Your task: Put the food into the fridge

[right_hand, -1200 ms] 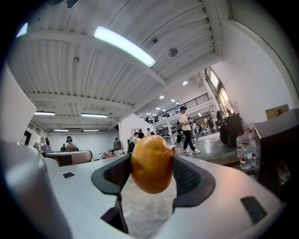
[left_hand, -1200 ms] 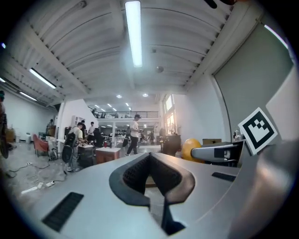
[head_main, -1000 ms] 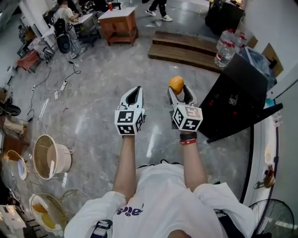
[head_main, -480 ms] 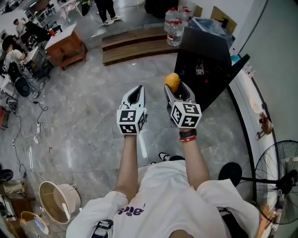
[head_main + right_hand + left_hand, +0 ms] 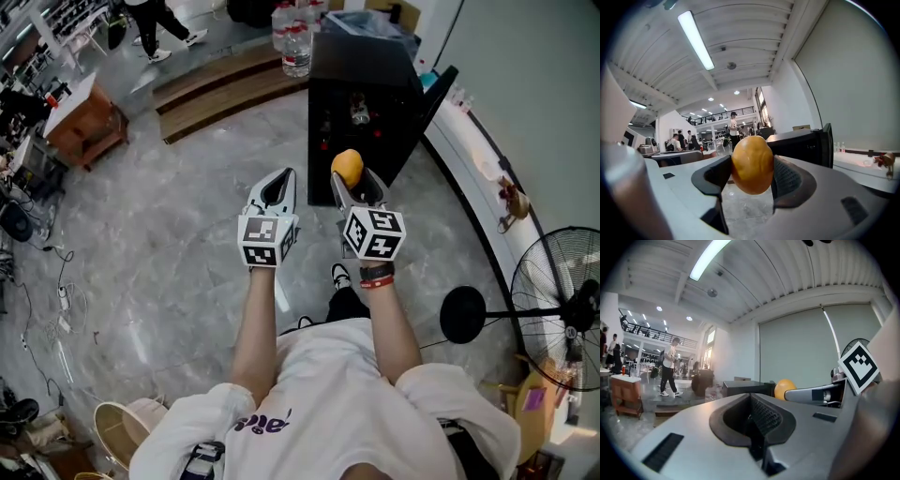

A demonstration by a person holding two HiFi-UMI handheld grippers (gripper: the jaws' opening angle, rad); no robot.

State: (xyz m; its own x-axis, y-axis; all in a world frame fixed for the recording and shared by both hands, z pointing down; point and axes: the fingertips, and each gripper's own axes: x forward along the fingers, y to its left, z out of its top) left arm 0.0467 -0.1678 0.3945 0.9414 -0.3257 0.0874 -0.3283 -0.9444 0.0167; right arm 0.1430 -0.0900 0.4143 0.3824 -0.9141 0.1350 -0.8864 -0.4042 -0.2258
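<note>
My right gripper is shut on an orange fruit, which fills the middle of the right gripper view. The small black fridge stands just ahead on the floor with its door swung open to the right; bottles show on its inner shelves. My left gripper is shut and empty, held level beside the right one. From the left gripper view the same fruit shows between the right gripper's fingers, with the fridge behind.
Water bottles stand behind the fridge beside low wooden steps. A standing fan is at the right by a white curved ledge. A wooden cabinet and a walking person are at the far left.
The view has swung right and forward. The fridge has come from the right side to straight ahead and closer. Both grippers keep their pose, the fruit still gripped.
</note>
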